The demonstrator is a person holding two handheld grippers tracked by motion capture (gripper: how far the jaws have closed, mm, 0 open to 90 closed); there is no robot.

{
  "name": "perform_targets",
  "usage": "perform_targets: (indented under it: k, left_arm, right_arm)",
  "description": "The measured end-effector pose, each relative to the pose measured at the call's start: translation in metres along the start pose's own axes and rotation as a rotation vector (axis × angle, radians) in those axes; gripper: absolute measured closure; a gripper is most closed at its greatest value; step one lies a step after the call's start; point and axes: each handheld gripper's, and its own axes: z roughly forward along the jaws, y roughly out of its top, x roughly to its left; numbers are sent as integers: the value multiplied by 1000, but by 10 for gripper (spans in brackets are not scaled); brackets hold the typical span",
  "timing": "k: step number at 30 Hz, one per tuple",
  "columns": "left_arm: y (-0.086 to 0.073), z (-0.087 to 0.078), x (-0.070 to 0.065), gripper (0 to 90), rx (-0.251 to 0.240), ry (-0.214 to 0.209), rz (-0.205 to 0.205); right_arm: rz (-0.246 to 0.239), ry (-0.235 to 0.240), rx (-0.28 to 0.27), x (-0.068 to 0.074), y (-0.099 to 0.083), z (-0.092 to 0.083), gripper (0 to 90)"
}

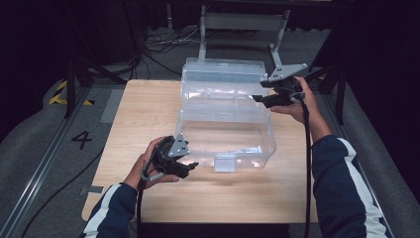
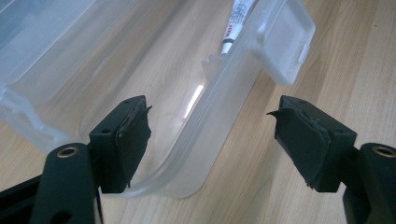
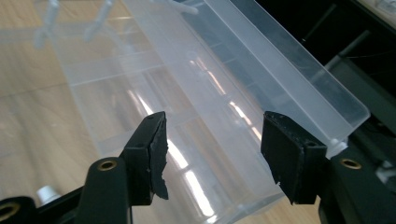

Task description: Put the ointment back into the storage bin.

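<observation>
A clear plastic box (image 1: pixel 225 131) stands on the wooden table (image 1: pixel 143 114), its lid (image 1: pixel 223 79) swung back and upright behind it. A flip latch (image 1: pixel 225 162) hangs at the front wall. My left gripper (image 1: pixel 190 166) is at the box's front left corner. In the left gripper view it (image 2: pixel 210 126) is open, with the curved rim of the box (image 2: pixel 205 112) running between the jaws and free of the pads; the latch (image 2: pixel 287 42) lies beyond. My right gripper (image 1: pixel 258 98) is at the lid's right end, open (image 3: pixel 212 140), with the lid (image 3: pixel 210 107) between the jaws, untouched.
A white sticker (image 2: pixel 233 23) shows on the box's front wall. Behind the table stands a grey metal frame (image 1: pixel 242 22), with cables (image 1: pixel 163 44) on the floor. A floor mark "4" (image 1: pixel 81 140) lies left of the table. Bare wood stretches left and in front of the box.
</observation>
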Motion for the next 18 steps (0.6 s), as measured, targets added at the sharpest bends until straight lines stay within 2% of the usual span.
perform_targets:
  k: [3, 8, 12, 14, 18]
  left_arm:
    - [4, 7, 1, 286, 19, -15, 10]
    - [5, 19, 6, 319, 73, -43, 21]
    - [5, 24, 7, 333, 95, -62, 24]
    - [6, 27, 9, 343, 124, -76, 33]
    - [7, 34, 8, 410, 169, -104, 77]
  right_arm:
    - [11, 31, 7, -2, 3, 8, 418]
    - [10, 34, 44, -3, 5, 20, 426]
    - [14, 36, 57, -6, 7, 27, 433]
    - [17, 36, 73, -8, 7, 32, 435]
    - [33, 40, 93, -10, 7, 40, 443]
